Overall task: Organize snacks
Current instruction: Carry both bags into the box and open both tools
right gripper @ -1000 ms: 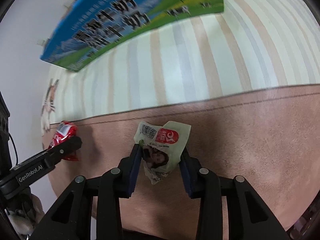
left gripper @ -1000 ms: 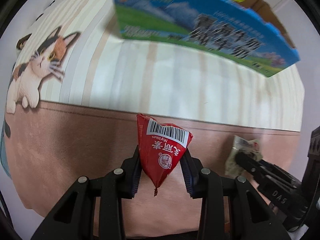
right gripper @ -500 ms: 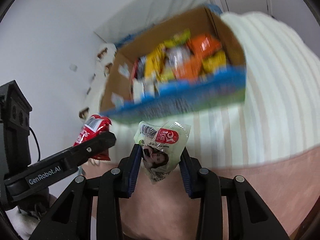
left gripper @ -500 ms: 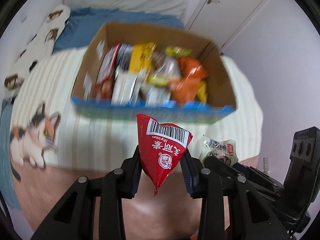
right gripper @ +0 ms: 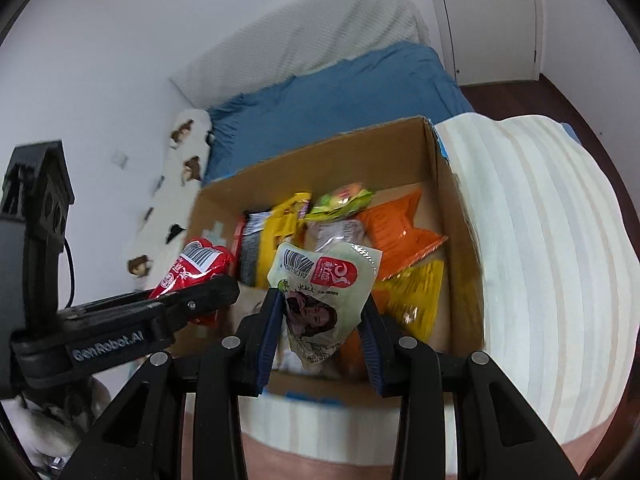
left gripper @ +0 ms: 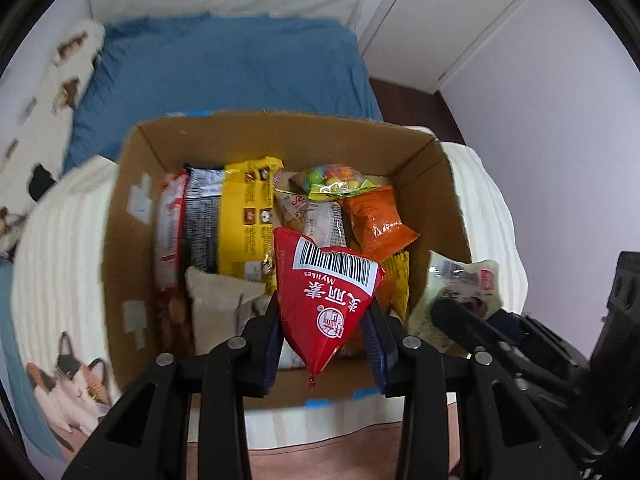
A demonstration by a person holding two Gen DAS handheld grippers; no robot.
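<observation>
Cardboard box (left gripper: 448,184) on striped bed (right gripper: 552,240)

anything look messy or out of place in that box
Somewhat. In the cardboard box, the packets on the left stand in a row, but the orange bag and the green candy bag on the right lie tilted in a loose heap. Nothing looks spilled or torn.

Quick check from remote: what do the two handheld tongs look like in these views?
Both tongs, left and right, are black, with dark blue pads and silver rivets. The left one's side reads "GenRobot.AI" in white, and a black cable hangs behind it. No hands or sleeves show.
</observation>
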